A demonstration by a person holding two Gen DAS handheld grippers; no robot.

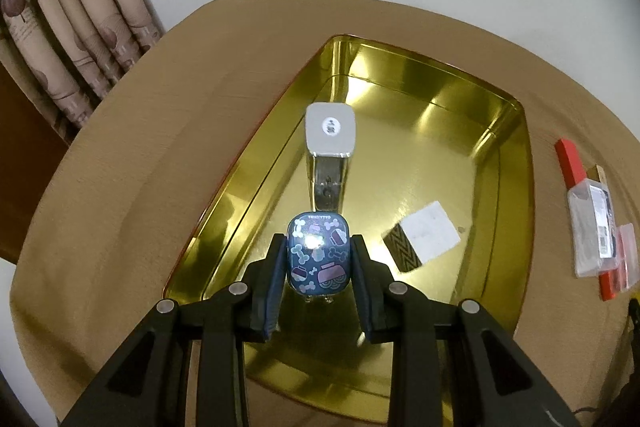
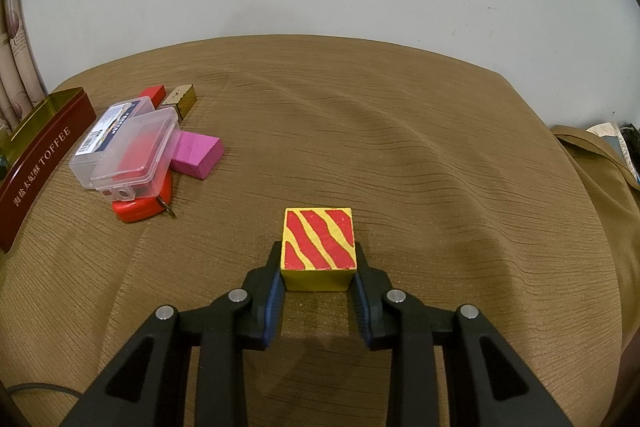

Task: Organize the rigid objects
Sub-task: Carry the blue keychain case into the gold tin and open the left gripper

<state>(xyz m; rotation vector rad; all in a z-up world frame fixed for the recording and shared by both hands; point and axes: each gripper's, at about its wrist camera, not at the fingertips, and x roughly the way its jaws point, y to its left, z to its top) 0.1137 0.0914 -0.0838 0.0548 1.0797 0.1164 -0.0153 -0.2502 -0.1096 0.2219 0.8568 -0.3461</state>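
My left gripper (image 1: pixel 319 259) is shut on a small blue patterned case (image 1: pixel 319 254) and holds it above the gold tin tray (image 1: pixel 516 187). In the tray stand a tall silver box (image 1: pixel 330 131) and a flat white card with a black zigzag side (image 1: pixel 424 237). My right gripper (image 2: pixel 319 267) is shut on a yellow cube with red stripes (image 2: pixel 319 245) that sits on the brown tablecloth (image 2: pixel 400 147). A pile of clear plastic boxes (image 2: pixel 124 143), a pink block (image 2: pixel 198 153), a red tape measure (image 2: pixel 140 205) and a small gold block (image 2: pixel 180 99) lies to the left.
The tin tray's dark red side with the word TOFFEE (image 2: pixel 40 163) stands at the far left of the right wrist view. The pile also shows at the right edge of the left wrist view (image 1: pixel 596 223). Curtains (image 1: pixel 68 27) hang behind the table at left. A white wall is behind.
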